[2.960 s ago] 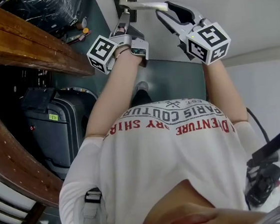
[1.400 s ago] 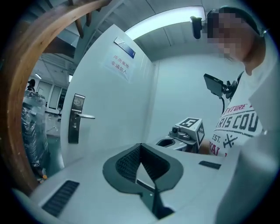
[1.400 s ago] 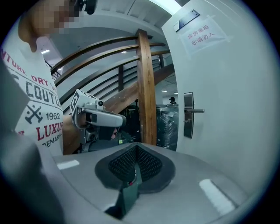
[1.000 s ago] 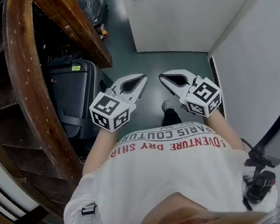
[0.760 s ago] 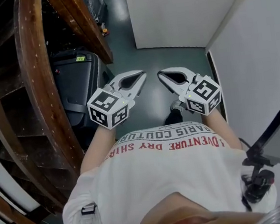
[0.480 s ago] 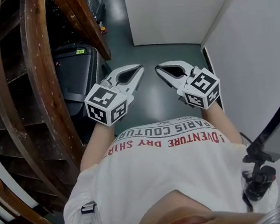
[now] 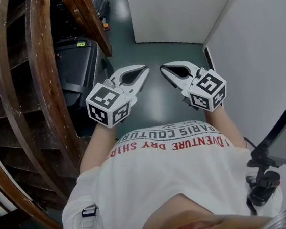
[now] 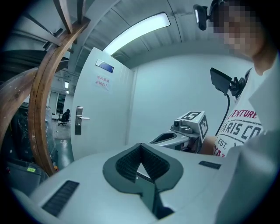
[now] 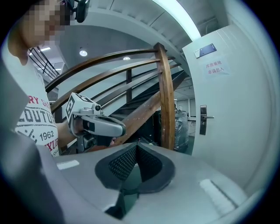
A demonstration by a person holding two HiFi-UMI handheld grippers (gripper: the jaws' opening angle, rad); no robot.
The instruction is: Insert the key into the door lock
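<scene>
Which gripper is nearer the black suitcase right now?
Left. In the head view the left gripper is just beside the black suitcase; the right gripper is farther off, beyond the left one.

T-shirt (image 7: 176, 177) reads "PARIS" and "DVENTURE DRY SHIR"

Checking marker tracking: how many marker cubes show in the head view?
2. One cube on the left gripper, beside the wooden stair rail; one cube on the right gripper, nearer the white wall. None looks hidden.
</scene>
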